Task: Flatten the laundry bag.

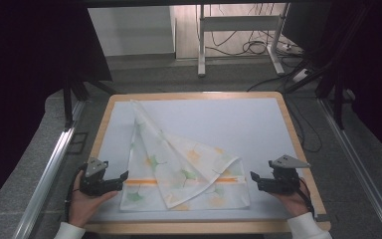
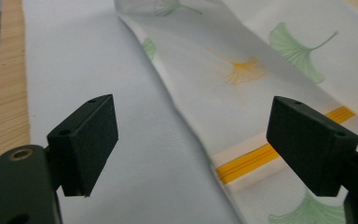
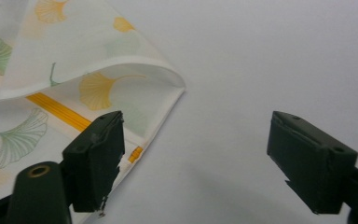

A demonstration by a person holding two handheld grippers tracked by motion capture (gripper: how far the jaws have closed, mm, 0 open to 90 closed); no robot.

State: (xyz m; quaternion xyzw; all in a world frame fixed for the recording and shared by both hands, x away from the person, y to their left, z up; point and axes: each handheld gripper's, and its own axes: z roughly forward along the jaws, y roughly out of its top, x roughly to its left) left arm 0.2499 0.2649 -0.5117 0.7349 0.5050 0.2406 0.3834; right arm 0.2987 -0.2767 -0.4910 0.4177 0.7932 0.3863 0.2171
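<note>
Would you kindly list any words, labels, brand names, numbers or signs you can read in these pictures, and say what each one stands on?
None: no readable text in any view.
The cloth carries printed ginkgo leaves in green and orange and an orange stripe, no lettering.
The table, the left gripper and the right gripper show no label, brand or number.
</note>
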